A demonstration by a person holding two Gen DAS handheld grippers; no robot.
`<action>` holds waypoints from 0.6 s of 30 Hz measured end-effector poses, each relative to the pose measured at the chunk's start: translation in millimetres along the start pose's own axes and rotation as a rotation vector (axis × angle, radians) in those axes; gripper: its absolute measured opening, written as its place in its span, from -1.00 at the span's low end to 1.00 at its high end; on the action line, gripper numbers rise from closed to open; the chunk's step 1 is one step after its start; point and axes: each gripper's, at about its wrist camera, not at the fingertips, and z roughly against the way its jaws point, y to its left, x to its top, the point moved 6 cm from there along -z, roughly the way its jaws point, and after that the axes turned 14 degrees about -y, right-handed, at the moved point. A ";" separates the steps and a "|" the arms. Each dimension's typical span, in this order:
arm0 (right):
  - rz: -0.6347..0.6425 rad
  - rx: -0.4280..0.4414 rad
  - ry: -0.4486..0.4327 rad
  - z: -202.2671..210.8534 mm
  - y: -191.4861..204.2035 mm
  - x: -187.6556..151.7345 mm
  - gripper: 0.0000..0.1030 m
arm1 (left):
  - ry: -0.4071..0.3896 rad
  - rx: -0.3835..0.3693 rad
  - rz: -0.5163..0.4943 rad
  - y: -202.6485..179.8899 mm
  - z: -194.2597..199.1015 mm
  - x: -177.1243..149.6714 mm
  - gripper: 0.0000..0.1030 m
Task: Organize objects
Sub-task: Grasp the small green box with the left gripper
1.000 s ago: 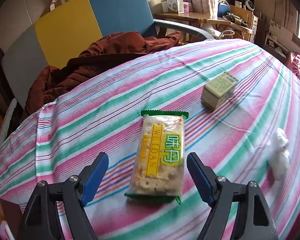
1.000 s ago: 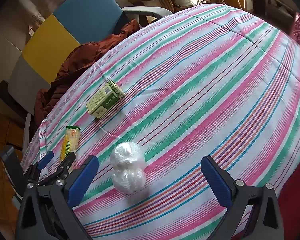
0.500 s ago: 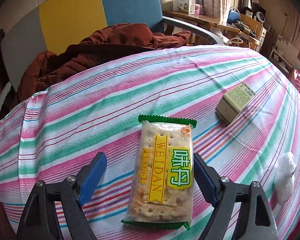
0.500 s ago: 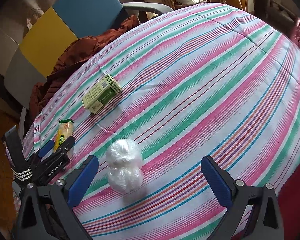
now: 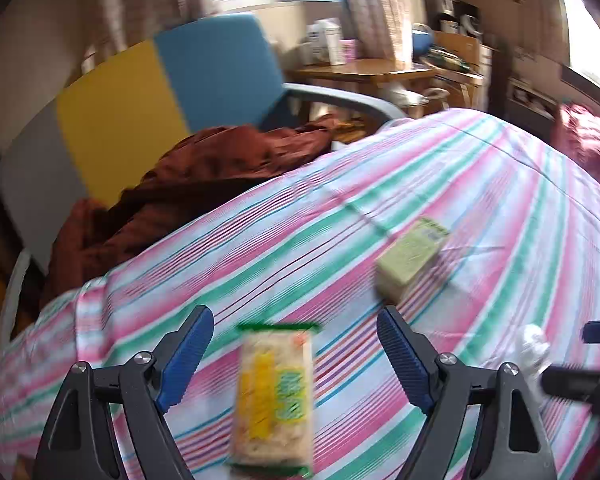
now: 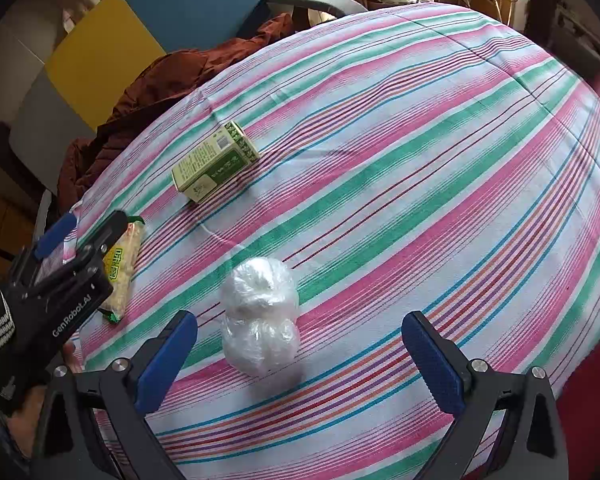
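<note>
Our left gripper is spread around the yellow-green cracker packet; our right gripper, spread too, flanks the white plastic-wrapped bundle.

**Black gripper frames with blue ribbed pads**

Two handheld grippers are seen. The left gripper is built from matte black, triangular arms with cut-out windows, and each arm is tipped by a blue finger pad with fine ribbing. Round silver screws are set at the pivots. The right gripper is made the same way: black arms, blue ribbed pads, silver screw heads. From the right wrist view, the left gripper's black housing is seen to be printed with white "GenRobot.AI" lettering, and a block of white stripes is marked near its rear edge.
</note>
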 end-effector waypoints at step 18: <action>-0.008 0.043 0.017 -3.1 3.8 -2.5 0.99 | 0.177 -0.242 0.003 -59.7 -89.6 -2.9 -0.42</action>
